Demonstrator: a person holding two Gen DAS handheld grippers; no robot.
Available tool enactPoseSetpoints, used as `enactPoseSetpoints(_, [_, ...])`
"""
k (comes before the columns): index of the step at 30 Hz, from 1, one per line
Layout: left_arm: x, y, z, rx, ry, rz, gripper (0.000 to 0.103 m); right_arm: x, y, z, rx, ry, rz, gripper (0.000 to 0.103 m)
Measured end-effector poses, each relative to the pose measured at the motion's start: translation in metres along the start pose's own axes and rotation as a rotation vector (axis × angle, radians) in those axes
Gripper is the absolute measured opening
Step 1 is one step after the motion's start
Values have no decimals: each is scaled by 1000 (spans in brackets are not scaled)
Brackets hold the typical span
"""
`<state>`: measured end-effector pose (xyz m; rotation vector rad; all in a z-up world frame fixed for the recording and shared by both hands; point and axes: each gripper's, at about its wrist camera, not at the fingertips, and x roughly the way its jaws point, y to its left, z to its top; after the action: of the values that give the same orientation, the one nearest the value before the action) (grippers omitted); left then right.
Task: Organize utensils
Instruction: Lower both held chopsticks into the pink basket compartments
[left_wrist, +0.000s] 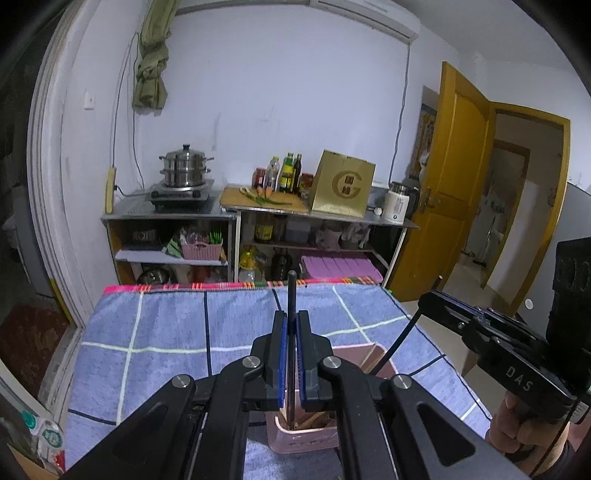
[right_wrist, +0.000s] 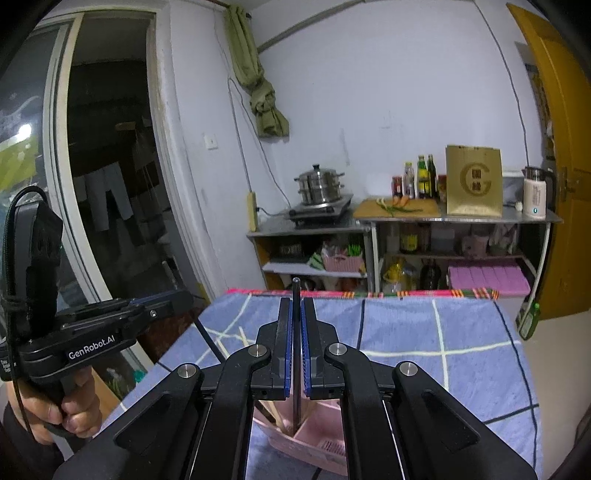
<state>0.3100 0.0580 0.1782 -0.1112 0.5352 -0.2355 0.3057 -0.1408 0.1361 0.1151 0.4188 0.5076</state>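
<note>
Gripping a thin black utensil handle (left_wrist: 291, 295) upright: left hand-held gripper (left_wrist: 291, 325) | right hand-held gripper (right_wrist: 296, 314) clamps another black handle (right_wrist: 296, 291) | both over pink plastic utensil holder (right_wrist: 314, 439) on blue checked desk cloth (right_wrist: 443, 332)

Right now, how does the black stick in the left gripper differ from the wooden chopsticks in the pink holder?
The black stick is dark; the wooden chopsticks are pale. The black stick stands upright, clamped in the left gripper; the wooden chopsticks lean loose, ungripped. Shared: both have their lower ends inside the pink holder.
</note>
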Motion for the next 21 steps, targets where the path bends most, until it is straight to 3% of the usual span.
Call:
enactPoseSetpoints(12, [33, 9, -31, -27, 90, 11, 4, 23, -12, -26, 23, 96, -2, 4])
enactPoseSetpoints(19, [28, 7, -34, -18, 82, 20, 6, 18, -15, -22, 27, 109, -7, 5])
enactPoseSetpoints(21, [23, 6, -33, -17, 73, 27, 9, 12, -14, -21, 22, 99, -8, 10])
